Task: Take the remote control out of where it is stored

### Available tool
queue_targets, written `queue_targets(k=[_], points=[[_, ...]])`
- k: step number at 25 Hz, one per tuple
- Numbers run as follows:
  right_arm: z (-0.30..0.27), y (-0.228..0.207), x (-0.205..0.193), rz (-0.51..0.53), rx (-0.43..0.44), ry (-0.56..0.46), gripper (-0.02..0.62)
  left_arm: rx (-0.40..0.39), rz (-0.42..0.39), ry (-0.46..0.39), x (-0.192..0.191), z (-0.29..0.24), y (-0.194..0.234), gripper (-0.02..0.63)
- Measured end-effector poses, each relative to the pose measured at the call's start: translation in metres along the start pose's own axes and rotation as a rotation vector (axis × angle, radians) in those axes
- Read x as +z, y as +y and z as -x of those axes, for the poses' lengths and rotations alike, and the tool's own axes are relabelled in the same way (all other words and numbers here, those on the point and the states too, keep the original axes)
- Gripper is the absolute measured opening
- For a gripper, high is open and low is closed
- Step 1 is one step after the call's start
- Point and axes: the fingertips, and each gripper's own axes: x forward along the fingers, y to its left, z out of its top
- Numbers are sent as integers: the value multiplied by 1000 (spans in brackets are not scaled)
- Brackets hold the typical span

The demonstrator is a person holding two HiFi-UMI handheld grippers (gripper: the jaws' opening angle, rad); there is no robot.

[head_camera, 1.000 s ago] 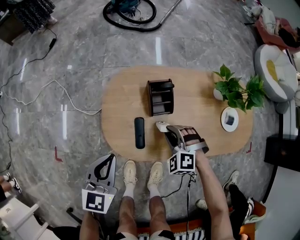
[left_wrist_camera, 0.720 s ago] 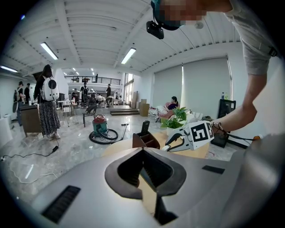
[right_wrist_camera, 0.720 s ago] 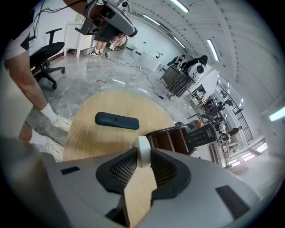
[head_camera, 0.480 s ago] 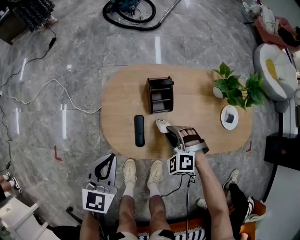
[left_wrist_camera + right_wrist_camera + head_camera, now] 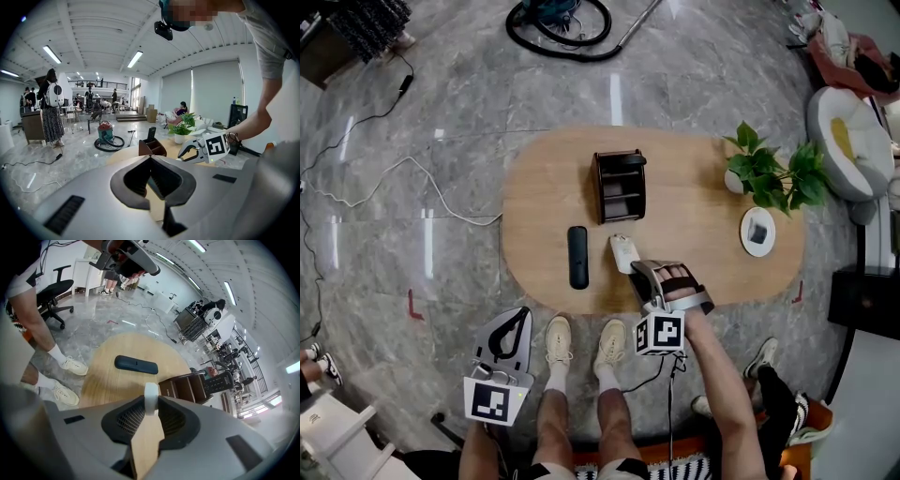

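Note:
A dark brown organiser box (image 5: 619,186) stands mid-table, with a black keypad remote (image 5: 220,379) upright in its far slot. A second black remote (image 5: 578,257) lies flat on the wood to the box's left. In front of the box my right gripper (image 5: 636,268) is shut on the near end of a white remote (image 5: 622,251). That white remote shows edge-on between the tips (image 5: 151,399), low at the tabletop. My left gripper (image 5: 523,315) hangs off the table's near edge beside the person's legs, tips together and holding nothing.
The oval wooden table (image 5: 544,187) also bears a potted plant (image 5: 773,178) and a white dish (image 5: 757,234) at the right. A vacuum hose (image 5: 562,28) and a white cable (image 5: 412,178) lie on the marble floor. The person's shoes (image 5: 581,345) are below the near edge.
My right gripper has drawn back a little toward the table's near edge, and more of the white remote now shows ahead of it. The left gripper has stayed put.

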Motion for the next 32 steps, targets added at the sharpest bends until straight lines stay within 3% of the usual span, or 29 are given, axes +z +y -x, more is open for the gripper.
queue_targets(k=[20,32], points=[[-11,32,3,40,35,6,97,-3,7,15,-9,-4,-1,5],[-19,51,3,72,-8,9,104,-8,11,41,-25,-7,-2,5]])
